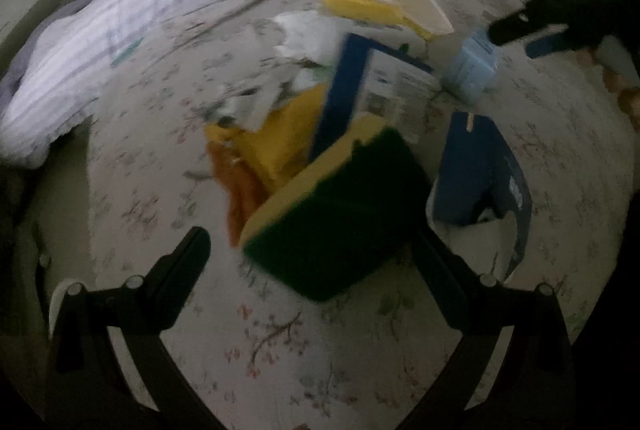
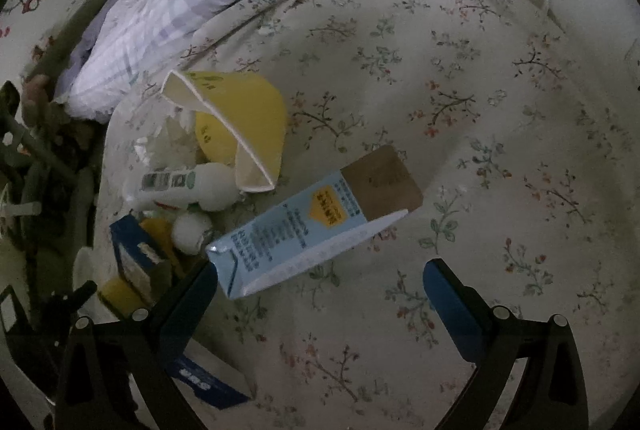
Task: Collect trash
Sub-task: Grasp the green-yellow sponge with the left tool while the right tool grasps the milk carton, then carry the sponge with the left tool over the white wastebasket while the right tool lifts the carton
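Lying on a floral bedspread (image 2: 460,77), the trash forms a loose pile. In the left wrist view, the left gripper (image 1: 316,250) has its fingers spread wide apart, and a green-and-yellow sponge (image 1: 340,213) sits between them, touching neither clearly; the frame is blurred. Behind the sponge lie a blue box (image 1: 372,89) and a yellow cup (image 1: 380,1). The right gripper (image 2: 320,278) is also spread apart, empty, with a light-blue carton (image 2: 312,226) just ahead, its corner beside the left finger. A white bottle (image 2: 180,185) lies beside the cup.

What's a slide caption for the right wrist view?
Right gripper open over a light blue carton on the floral bedspread, trash pile alongside.
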The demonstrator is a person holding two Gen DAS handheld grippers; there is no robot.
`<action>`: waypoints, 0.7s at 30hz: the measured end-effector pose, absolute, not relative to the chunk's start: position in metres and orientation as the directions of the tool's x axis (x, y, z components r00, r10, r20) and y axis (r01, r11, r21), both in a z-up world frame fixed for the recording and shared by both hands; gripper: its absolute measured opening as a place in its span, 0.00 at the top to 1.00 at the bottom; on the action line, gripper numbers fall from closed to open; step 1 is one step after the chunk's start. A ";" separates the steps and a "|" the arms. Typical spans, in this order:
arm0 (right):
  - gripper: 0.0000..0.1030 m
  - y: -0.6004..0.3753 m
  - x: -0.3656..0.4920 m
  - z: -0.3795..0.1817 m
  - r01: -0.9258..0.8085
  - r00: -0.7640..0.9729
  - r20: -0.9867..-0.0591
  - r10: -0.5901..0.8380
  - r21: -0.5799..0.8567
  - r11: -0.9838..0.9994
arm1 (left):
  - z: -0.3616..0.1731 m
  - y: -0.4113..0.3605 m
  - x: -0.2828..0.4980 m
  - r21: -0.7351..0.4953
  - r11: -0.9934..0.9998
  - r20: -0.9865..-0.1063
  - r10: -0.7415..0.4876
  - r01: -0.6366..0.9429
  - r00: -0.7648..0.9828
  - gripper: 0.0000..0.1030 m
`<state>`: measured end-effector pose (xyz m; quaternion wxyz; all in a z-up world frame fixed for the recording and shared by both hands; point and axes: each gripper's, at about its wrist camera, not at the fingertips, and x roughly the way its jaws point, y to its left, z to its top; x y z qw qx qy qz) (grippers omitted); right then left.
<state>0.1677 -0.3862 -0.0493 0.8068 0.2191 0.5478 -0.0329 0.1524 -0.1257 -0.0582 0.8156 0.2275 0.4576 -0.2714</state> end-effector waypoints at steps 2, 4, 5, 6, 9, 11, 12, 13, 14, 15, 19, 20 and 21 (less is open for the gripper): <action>0.00 -0.389 0.170 -0.053 0.303 0.392 -0.899 0.196 0.328 0.895 | -0.063 -0.127 0.157 0.122 0.733 -0.873 -0.242 0.669 0.424 0.03; 0.00 -0.391 0.172 -0.056 0.314 0.387 -0.900 0.200 0.333 0.889 | -0.068 -0.128 0.160 0.107 0.723 -0.879 -0.253 0.683 0.405 0.11; 0.00 -0.392 0.172 -0.057 0.319 0.386 -0.901 0.198 0.331 0.888 | -0.070 -0.130 0.161 0.101 0.719 -0.881 -0.256 0.688 0.397 0.20; 0.00 -0.392 0.172 -0.058 0.324 0.385 -0.902 0.195 0.330 0.887 | -0.072 -0.131 0.162 0.096 0.711 -0.886 -0.258 0.696 0.386 0.26; 0.00 -0.393 0.172 -0.059 0.337 0.385 -0.901 0.200 0.339 0.878 | -0.079 -0.135 0.158 0.081 0.689 -0.904 -0.253 0.720 0.345 0.63; 0.00 -0.392 0.174 -0.060 0.340 0.385 -0.900 0.206 0.346 0.874 | -0.080 -0.135 0.155 0.072 0.691 -0.910 -0.250 0.720 0.331 0.66; 0.00 -0.391 0.175 -0.060 0.341 0.384 -0.899 0.212 0.351 0.872 | -0.077 -0.134 0.153 0.056 0.696 -0.910 -0.260 0.716 0.324 0.66; 0.00 -0.391 0.175 -0.060 0.341 0.384 -0.897 0.217 0.356 0.870 | -0.074 -0.131 0.152 0.032 0.701 -0.910 -0.274 0.712 0.311 0.67; 0.00 -0.389 0.177 -0.060 0.340 0.386 -0.895 0.222 0.362 0.868 | -0.070 -0.128 0.150 0.006 0.710 -0.908 -0.292 0.704 0.301 0.67; 0.00 -0.387 0.178 -0.060 0.342 0.387 -0.894 0.225 0.366 0.865 | -0.066 -0.124 0.148 -0.020 0.720 -0.903 -0.310 0.693 0.296 0.67; 0.00 -0.380 0.184 -0.063 0.354 0.391 -0.889 0.240 0.386 0.852 | -0.052 -0.110 0.142 -0.083 0.754 -0.888 -0.353 0.651 0.295 0.67; 0.00 -0.379 0.186 -0.064 0.359 0.391 -0.888 0.241 0.389 0.848 | -0.050 -0.106 0.140 -0.097 0.763 -0.884 -0.361 0.639 0.297 0.67; 0.00 -0.378 0.187 -0.065 0.366 0.391 -0.889 0.240 0.389 0.845 | -0.047 -0.101 0.139 -0.112 0.773 -0.879 -0.370 0.624 0.300 0.67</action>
